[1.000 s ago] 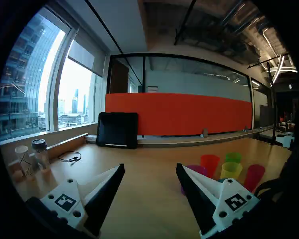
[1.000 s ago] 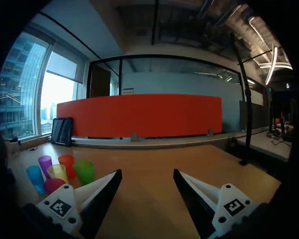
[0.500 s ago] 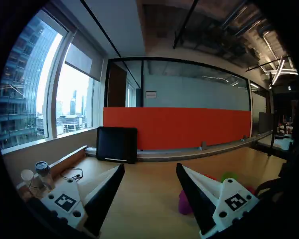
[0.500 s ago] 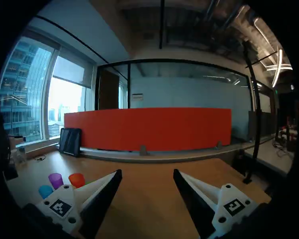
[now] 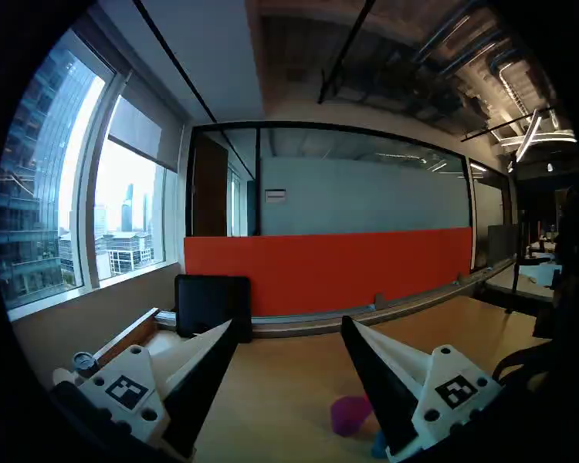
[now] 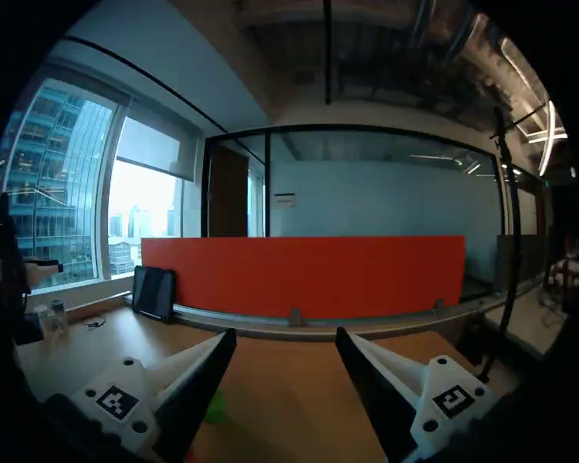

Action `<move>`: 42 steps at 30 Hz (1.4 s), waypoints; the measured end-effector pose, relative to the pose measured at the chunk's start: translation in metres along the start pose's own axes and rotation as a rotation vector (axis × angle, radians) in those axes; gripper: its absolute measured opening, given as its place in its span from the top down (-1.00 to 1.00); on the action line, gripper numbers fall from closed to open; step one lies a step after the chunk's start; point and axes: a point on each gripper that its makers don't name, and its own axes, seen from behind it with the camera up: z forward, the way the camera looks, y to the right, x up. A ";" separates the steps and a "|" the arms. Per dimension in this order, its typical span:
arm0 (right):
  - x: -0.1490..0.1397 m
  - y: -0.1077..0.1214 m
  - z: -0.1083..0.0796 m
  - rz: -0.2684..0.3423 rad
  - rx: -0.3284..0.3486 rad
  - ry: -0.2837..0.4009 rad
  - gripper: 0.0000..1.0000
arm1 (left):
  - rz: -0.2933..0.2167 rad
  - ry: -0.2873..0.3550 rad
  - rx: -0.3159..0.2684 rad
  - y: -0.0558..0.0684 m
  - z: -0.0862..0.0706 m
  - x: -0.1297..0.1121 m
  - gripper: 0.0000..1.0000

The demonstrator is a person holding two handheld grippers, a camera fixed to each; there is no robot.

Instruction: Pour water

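Early days here, folks: as far as could be judged, the pour had not begun. No water was moving and no vessel sat in either claw. Everything was left to do: take up a source, carry it over a cup, tip it.

The left claw (image 5: 289, 370) was spread wide, both fingers clear of everything, with only bare bench (image 5: 289, 401) and air between them. It was pitched rather high, looking out at the orange partition (image 5: 328, 270) and the black tablet (image 5: 212, 305) leaning at the bench's far edge. Low down, just beside the finger on the view's right, a magenta cup (image 5: 350, 414) peeked in, with a sliver of a blue cup (image 5: 378, 446) next to it. At the lower left, past the other finger, the dark cap of a bottle (image 5: 83, 361) showed by the window side. That was my guess for the water, though whether it held any I could not tell.

The right claw (image 6: 286, 378) was just as wide, empty too and touching nothing. By the finger on its view's left, a scrap of a green cup (image 6: 216, 405) sat on the bench.

So the cups were near and the bottle well apart from them. A grasp looked like the first order of business.
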 end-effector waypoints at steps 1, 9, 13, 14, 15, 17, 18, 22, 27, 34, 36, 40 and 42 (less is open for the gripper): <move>0.003 -0.001 0.000 -0.002 0.002 0.001 -1.00 | 0.001 0.003 -0.003 0.000 0.000 0.005 -0.92; 0.011 -0.003 -0.001 -0.005 0.018 0.004 -1.00 | 0.024 0.003 -0.021 0.003 -0.003 0.017 -0.92; 0.012 -0.006 -0.002 -0.004 0.045 0.004 -1.00 | 0.011 -0.008 -0.065 0.010 -0.003 0.015 -0.91; 0.012 -0.007 -0.002 -0.004 0.053 0.004 -0.99 | 0.006 -0.010 -0.076 0.012 -0.003 0.014 -0.91; 0.013 -0.009 -0.003 -0.004 0.062 0.004 -1.00 | 0.001 -0.012 -0.088 0.014 -0.003 0.014 -0.91; 0.015 -0.012 -0.004 -0.004 0.085 0.005 -1.00 | -0.009 -0.017 -0.113 0.017 -0.003 0.013 -0.92; 0.016 -0.014 -0.005 -0.005 0.098 0.005 -1.00 | -0.013 -0.020 -0.125 0.019 -0.003 0.012 -0.92; 0.020 -0.023 -0.009 -0.013 0.156 0.008 -1.00 | -0.017 -0.030 -0.176 0.024 -0.002 0.008 -0.92; 0.025 -0.033 -0.011 -0.019 0.216 0.012 -1.00 | 0.000 -0.035 -0.223 0.031 -0.002 0.006 -0.92; 0.023 -0.047 -0.011 -0.022 0.284 0.001 -1.00 | 0.006 -0.042 -0.281 0.042 -0.001 0.001 -0.92; 0.022 -0.051 -0.011 -0.019 0.300 -0.006 -1.00 | 0.008 -0.047 -0.296 0.044 -0.002 -0.002 -0.92; 0.018 -0.058 -0.010 -0.015 0.335 -0.025 -1.00 | 0.022 -0.057 -0.322 0.049 -0.002 -0.007 -0.92; 0.016 -0.061 -0.009 -0.016 0.349 -0.036 -1.00 | 0.029 -0.061 -0.334 0.051 -0.002 -0.009 -0.92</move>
